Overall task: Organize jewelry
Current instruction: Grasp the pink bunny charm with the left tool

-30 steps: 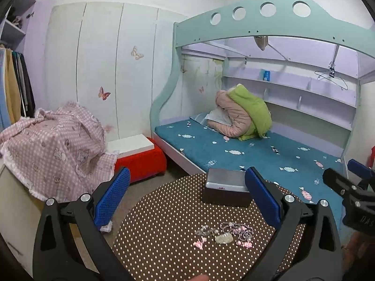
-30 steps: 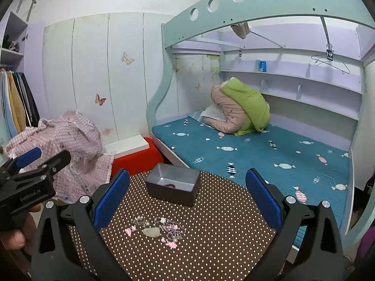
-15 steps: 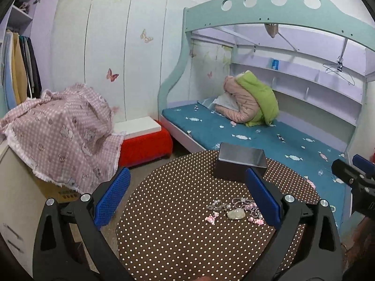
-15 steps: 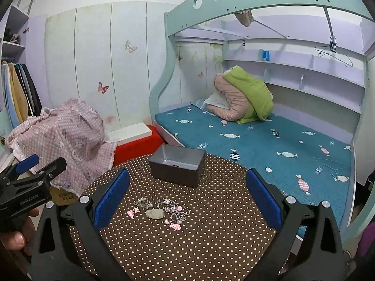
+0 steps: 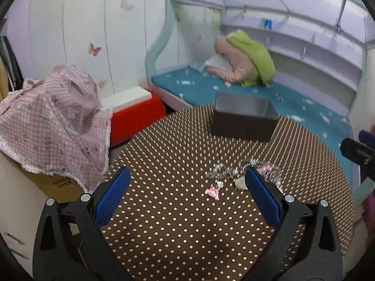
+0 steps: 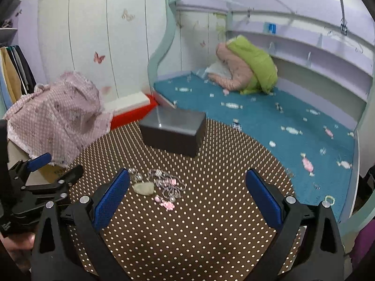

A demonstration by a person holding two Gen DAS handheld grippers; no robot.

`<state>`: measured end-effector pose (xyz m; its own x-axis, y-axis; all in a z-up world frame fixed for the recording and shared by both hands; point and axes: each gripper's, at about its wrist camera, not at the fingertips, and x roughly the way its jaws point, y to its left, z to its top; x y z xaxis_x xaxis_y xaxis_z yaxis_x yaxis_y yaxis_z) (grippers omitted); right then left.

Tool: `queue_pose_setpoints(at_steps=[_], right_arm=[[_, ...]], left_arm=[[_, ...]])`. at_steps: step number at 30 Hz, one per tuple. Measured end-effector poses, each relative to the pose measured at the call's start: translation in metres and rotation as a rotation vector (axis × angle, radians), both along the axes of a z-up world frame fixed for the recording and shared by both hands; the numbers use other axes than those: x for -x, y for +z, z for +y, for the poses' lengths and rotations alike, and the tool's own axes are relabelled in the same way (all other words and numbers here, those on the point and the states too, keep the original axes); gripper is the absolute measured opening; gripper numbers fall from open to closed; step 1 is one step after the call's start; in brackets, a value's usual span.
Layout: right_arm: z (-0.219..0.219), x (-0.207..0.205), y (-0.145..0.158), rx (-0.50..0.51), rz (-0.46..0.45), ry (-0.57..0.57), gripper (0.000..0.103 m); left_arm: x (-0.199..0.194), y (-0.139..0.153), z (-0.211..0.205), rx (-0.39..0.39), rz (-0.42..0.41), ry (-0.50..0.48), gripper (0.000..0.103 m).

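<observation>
A small heap of jewelry (image 5: 243, 176) (image 6: 161, 186), with silver chains, pink beads and a pale stone, lies on a round brown polka-dot table (image 5: 187, 222) (image 6: 211, 222). A dark grey open box (image 5: 243, 119) (image 6: 173, 131) stands behind it near the table's far edge. My left gripper (image 5: 185, 196) hovers open over the table, the heap just beyond its right finger. My right gripper (image 6: 185, 199) is open too, the heap near its left finger. Each gripper shows at the side of the other's view. Nothing sits between either pair of fingers.
A bunk bed with a teal mattress (image 6: 269, 117) and a pink and green bundle (image 6: 246, 72) stands behind the table. A red and white stool (image 5: 136, 110) and a carton under pink cloth (image 5: 51, 117) stand to the left. A small bracelet (image 6: 329, 199) lies on the mattress edge.
Both cameras have dropped and moved closer to the table, so the jewelry heap and the box look larger. Both grippers remain open and empty.
</observation>
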<state>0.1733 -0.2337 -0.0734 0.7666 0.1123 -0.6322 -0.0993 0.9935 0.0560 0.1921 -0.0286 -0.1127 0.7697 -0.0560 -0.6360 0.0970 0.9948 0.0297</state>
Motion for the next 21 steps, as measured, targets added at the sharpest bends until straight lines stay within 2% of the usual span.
queue_pose_setpoints(at_steps=[11, 17, 18, 19, 20, 21], right_arm=[[-0.004, -0.027, -0.051, -0.009, 0.161, 0.041, 0.095], [-0.005, -0.036, -0.072, -0.009, 0.221, 0.072, 0.095], [-0.004, -0.038, -0.076, -0.004, 0.233, 0.083, 0.095], [-0.002, -0.039, -0.08, -0.002, 0.243, 0.097, 0.095], [0.0, -0.041, -0.083, 0.0, 0.251, 0.111, 0.095], [0.003, -0.042, -0.087, 0.007, 0.258, 0.128, 0.095]], left_arm=[[-0.047, -0.067, -0.011, -0.014, 0.172, -0.055, 0.098], [-0.058, -0.084, -0.02, -0.009, 0.225, -0.085, 0.097], [-0.06, -0.086, -0.022, -0.011, 0.23, -0.087, 0.093], [-0.063, -0.089, -0.024, -0.008, 0.247, -0.096, 0.077], [-0.065, -0.092, -0.025, -0.003, 0.267, -0.106, 0.068], [-0.066, -0.092, -0.026, -0.007, 0.264, -0.113, 0.068]])
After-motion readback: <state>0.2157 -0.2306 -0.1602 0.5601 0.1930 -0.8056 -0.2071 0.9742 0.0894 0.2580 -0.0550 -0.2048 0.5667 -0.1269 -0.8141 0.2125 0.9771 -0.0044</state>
